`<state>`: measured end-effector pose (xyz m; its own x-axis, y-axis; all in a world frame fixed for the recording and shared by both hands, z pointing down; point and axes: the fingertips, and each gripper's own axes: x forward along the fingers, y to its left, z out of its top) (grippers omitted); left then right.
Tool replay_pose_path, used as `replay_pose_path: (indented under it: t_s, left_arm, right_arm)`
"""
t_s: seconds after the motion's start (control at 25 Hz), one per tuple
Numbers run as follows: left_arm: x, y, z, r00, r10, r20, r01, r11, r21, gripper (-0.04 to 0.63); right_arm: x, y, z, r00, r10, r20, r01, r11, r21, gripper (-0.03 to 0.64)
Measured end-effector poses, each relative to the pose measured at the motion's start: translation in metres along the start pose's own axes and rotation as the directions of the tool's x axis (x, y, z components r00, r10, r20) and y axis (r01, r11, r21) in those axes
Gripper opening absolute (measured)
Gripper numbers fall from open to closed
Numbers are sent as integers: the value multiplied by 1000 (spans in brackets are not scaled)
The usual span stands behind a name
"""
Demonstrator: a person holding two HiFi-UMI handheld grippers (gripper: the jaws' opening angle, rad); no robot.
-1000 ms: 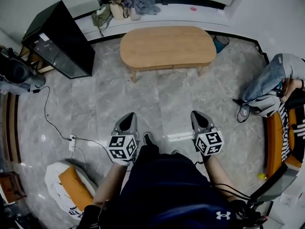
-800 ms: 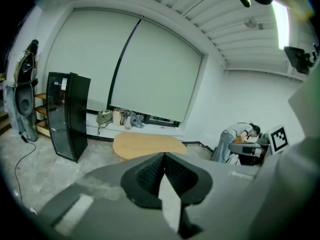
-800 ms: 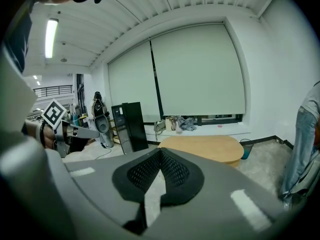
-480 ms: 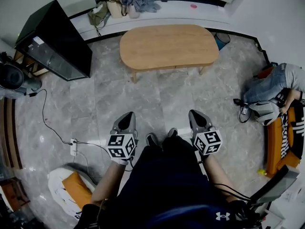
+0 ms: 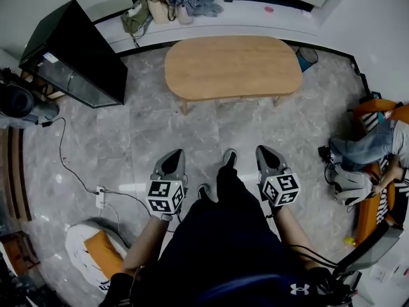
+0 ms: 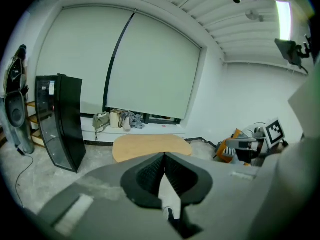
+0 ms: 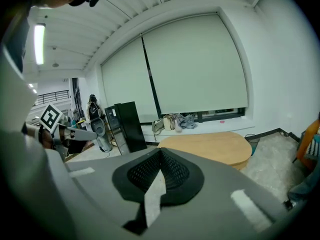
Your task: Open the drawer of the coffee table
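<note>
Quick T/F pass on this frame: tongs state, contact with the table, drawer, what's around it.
1. The left tongs and right tongs are both shut, with nothing between them. True.
2. In the head view, a tall black cabinet stands left of the oval light-wood coffee table. True.
3. The right tongs touches the coffee table. False: grey tiled floor lies between both tongs and the table.
4. A drawer of the coffee table is pulled out. False: nothing sticks out from under its top.
5. Bags lie on the coffee table. False: the bags and clothes sit on the white window ledge behind it.
</note>
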<state>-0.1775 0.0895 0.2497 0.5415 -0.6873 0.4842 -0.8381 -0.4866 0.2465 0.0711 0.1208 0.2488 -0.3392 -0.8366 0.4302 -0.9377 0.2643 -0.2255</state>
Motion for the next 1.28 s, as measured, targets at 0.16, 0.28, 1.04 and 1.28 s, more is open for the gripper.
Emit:
replay_pose_path:
  t_s: [0.16, 0.28, 1.04, 1.28]
  left_arm:
    - [29, 5, 21, 1000, 11, -3, -10, 999, 40, 2]
    - [56, 9, 32, 1000, 23, -11, -23, 999, 43, 2]
    - [218, 67, 17, 987, 103, -123, -93, 992, 80, 2]
    - [267, 97, -19, 979, 106, -172, -91, 991, 95, 2]
  right_arm:
    - [40, -21, 24, 1000, 30, 9, -30, 1000, 7, 3]
    - [65, -40, 35, 999, 48, 11, -49, 999, 17, 3]
    - [213, -180, 16, 993, 105, -44, -99, 987, 131, 3]
    - [260, -213, -23, 991, 114, -70, -103, 984, 146, 3]
